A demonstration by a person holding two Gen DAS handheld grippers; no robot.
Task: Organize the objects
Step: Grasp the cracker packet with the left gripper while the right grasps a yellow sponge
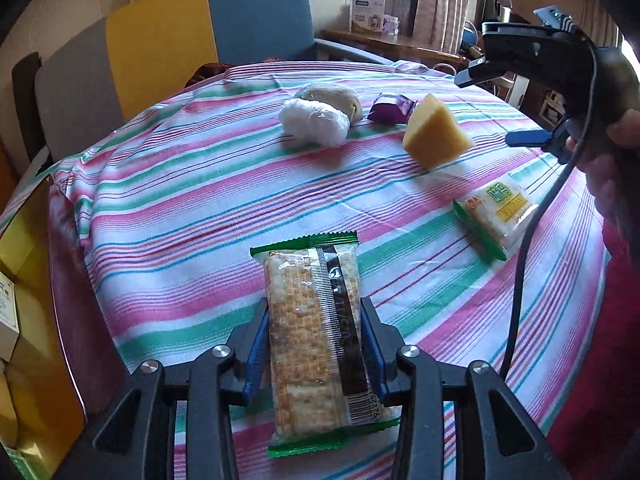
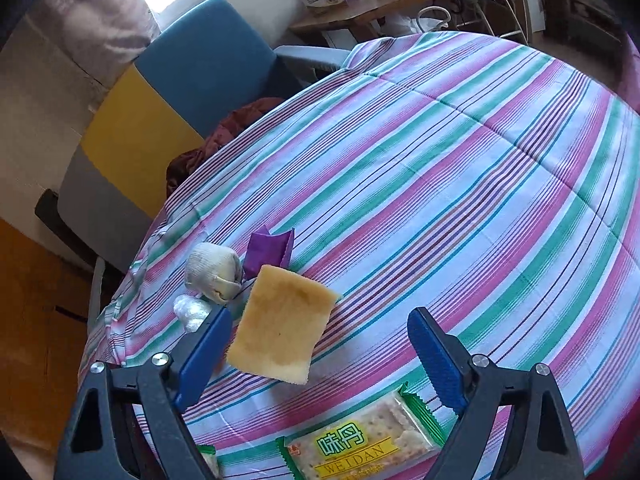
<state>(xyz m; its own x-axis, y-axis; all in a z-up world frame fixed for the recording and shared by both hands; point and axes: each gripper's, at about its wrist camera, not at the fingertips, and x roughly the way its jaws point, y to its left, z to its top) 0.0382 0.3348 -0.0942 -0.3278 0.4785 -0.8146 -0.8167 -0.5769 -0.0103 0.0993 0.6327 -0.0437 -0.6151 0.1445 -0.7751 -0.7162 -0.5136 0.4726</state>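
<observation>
Blue pads squeeze a cracker pack while the other tool waits wide open.

Blue pads of the left gripper (image 1: 316, 356) press on both long sides of the held cracker pack (image 1: 316, 344), so this pack is picked up and sits a little above the striped cloth (image 1: 180, 208). The right gripper (image 2: 320, 364) has its jaws far apart and holds nothing. It hangs over the yellow sponge (image 2: 282, 324) and a second cracker pack (image 2: 364, 452), which both lie on the cloth. Past the sponge sit a purple packet (image 2: 268, 250), a rolled sock (image 2: 214, 272) and what may be a ball of clear plastic (image 2: 190, 312), all close together. The step looks like carrying the held pack to its spot. Next, the left hand needs a free place to set it down, maybe beside the other pack, and the right jaws need to drop around one thing.
</observation>
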